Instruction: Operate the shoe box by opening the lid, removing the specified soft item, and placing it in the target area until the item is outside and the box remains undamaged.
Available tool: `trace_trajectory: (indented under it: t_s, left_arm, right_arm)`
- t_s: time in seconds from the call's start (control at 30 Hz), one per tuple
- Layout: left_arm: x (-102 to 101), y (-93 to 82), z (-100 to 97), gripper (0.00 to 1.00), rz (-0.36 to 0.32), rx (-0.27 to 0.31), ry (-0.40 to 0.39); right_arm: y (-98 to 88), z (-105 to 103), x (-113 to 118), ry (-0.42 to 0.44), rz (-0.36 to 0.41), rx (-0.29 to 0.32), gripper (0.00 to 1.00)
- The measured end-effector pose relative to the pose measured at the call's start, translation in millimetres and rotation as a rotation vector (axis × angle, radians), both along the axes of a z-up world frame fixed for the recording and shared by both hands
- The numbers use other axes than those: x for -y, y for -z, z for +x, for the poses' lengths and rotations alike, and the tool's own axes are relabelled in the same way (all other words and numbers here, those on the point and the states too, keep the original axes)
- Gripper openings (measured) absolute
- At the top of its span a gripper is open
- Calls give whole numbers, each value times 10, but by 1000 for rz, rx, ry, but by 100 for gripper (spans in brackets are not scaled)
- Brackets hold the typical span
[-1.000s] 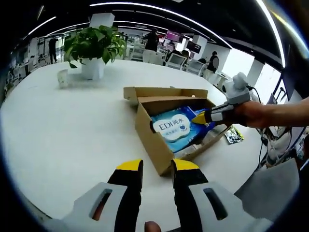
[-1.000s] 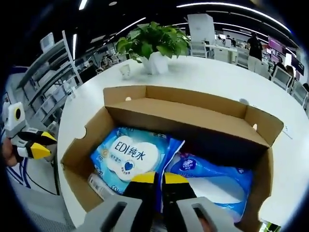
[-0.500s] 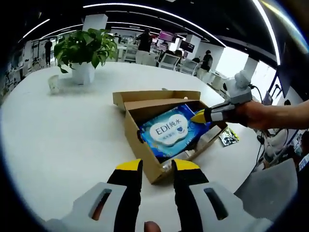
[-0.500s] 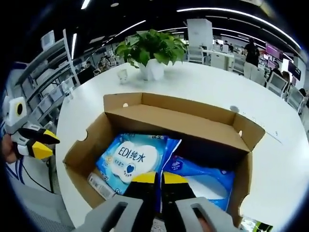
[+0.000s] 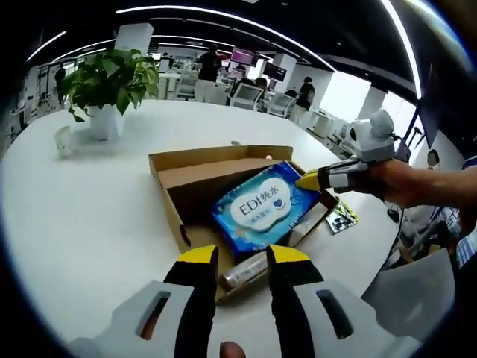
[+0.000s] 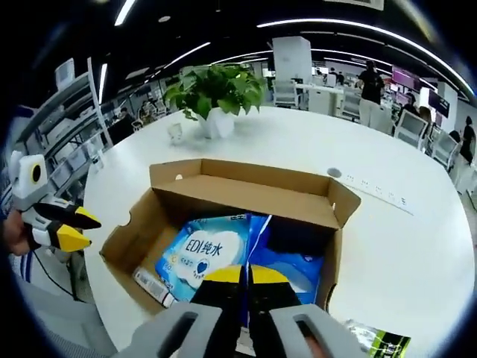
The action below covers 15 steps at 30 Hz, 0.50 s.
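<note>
The open cardboard shoe box [image 5: 175, 183] lies on the white table [image 5: 82, 216], its lid folded back. A blue wipes pack [image 5: 257, 211] with a white "EDI" label is tilted up out of the box. My right gripper [image 5: 304, 181] is shut on that pack's edge. In the right gripper view the wipes pack [image 6: 200, 250] hangs just ahead of my right gripper [image 6: 246, 274], over the box [image 6: 246, 198]. My left gripper [image 5: 240, 257] hovers by the box's near wall, open with nothing between its jaws; the left gripper [image 6: 80, 227] also appears beside the box.
A second blue pack [image 6: 298, 267] and a small tube [image 5: 246, 270] lie inside the box. A potted plant [image 5: 104, 82] and a small cup [image 5: 63, 140] stand at the table's far side. A green-black packet [image 5: 341, 216] lies beside the box. People and desks are behind.
My right gripper has drawn up and back from the box with the wipes pack in it, so the pack now tilts above the box. The left gripper's view has shifted over the box.
</note>
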<state>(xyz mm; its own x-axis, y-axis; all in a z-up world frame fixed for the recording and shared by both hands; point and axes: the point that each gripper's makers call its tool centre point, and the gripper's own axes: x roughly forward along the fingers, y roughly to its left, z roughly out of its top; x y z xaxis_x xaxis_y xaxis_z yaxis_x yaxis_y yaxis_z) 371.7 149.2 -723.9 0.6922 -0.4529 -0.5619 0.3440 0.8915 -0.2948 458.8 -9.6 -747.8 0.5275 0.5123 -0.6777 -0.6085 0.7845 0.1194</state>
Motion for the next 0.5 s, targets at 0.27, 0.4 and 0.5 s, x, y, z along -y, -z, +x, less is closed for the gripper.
trace_trajectory:
  t_s: [0.27, 0.4, 0.5]
  left_arm:
    - [105, 25, 136, 26, 6, -7, 27]
    - [177, 95, 208, 27, 3, -27, 40]
    - [244, 158, 271, 28, -3, -49, 46]
  right_arm:
    - [-9, -4, 219, 70, 17, -1, 0]
    - [35, -12, 311, 93, 23, -6, 0]
    - [68, -3, 356, 122, 45, -21, 0]
